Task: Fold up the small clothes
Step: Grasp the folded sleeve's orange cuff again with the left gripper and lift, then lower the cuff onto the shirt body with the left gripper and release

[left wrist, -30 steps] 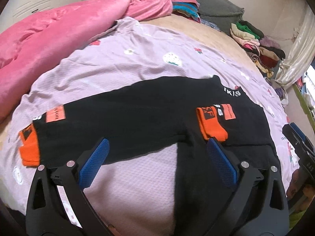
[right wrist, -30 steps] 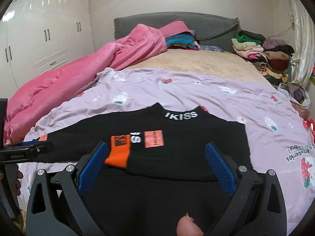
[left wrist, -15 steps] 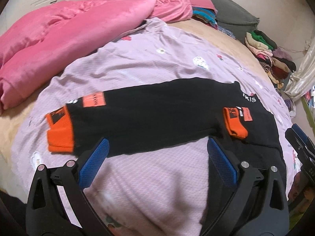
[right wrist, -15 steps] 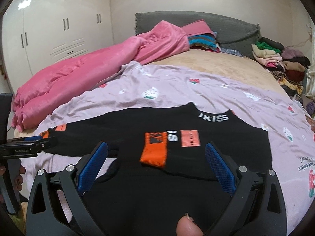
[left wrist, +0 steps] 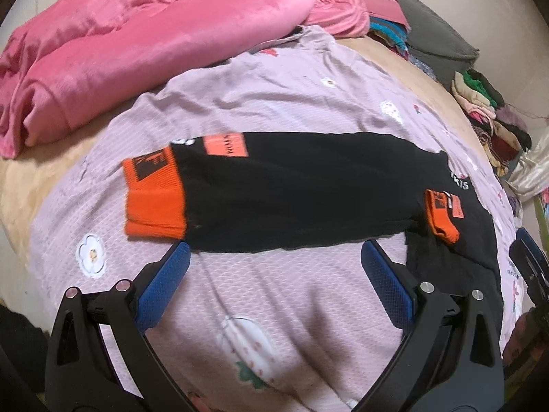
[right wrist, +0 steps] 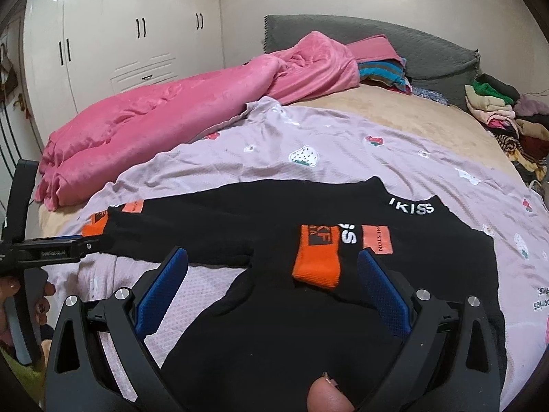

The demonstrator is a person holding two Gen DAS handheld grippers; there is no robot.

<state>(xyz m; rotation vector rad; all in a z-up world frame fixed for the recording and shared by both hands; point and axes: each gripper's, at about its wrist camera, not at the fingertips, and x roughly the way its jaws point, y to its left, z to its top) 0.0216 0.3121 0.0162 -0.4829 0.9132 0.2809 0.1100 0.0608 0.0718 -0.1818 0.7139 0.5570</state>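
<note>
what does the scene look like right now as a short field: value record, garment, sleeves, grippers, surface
garment: black sweater lying flat, collar away from the cameras
sleeve one: folded across the chest, orange cuff on the body
sleeve two: stretched out sideways, cuff on the sheet
left gripper: jaws open, empty, near the outstretched sleeve
right gripper: jaws open, empty, over the body
surface: lilac strawberry sheet

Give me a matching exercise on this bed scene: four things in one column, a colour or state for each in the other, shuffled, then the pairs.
1. blanket
2. folded-in cuff
3. sheet
4. left gripper

A. lilac, strawberry print
B. open, holding nothing
C. pink, bunched up
D. orange, lying on the black top

Pairs: 1-C, 2-D, 3-A, 4-B
</note>
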